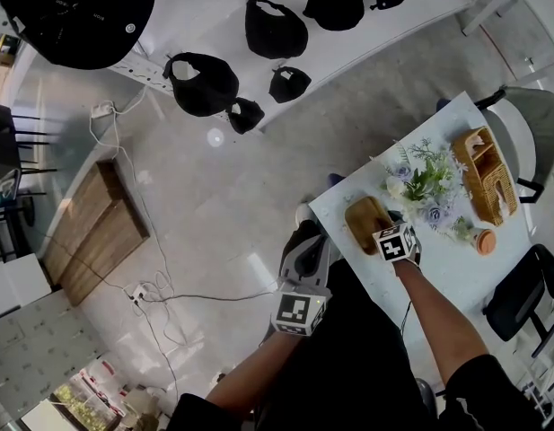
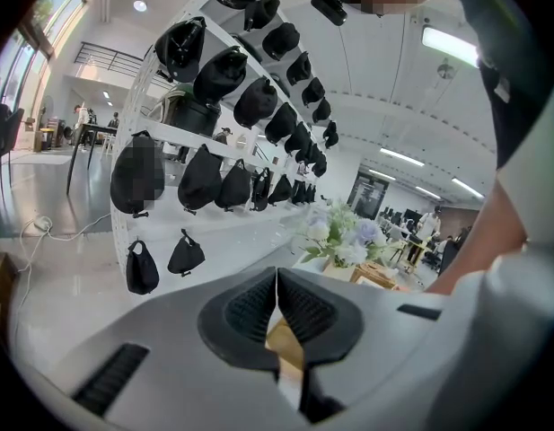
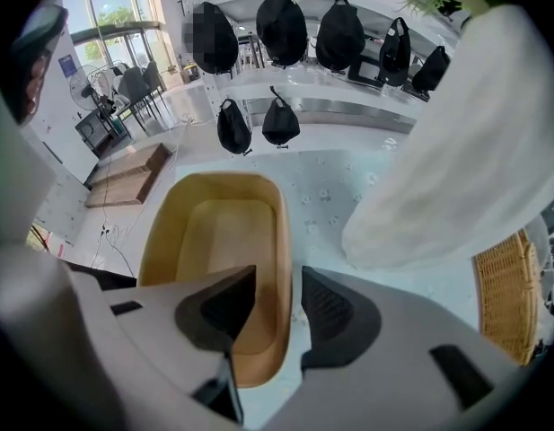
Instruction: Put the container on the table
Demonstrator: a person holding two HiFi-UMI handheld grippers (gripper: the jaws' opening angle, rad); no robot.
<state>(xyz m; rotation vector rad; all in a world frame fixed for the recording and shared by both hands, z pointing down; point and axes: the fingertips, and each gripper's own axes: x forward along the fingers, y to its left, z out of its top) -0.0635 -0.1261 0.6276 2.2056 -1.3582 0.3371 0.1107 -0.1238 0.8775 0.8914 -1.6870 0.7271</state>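
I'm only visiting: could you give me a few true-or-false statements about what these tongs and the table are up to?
1. The container sits on the table. True.
2. The right gripper is clamped on the container. False: its jaws stand apart, astride the rim.
3. The left gripper is wide open. False: it is shut, with nothing in it.
4. Flowers stand on the table beside the container. True.

Container (image 1: 366,224) on table (image 1: 438,272), left of flowers (image 1: 427,185); basket (image 1: 488,176) right of flowers.
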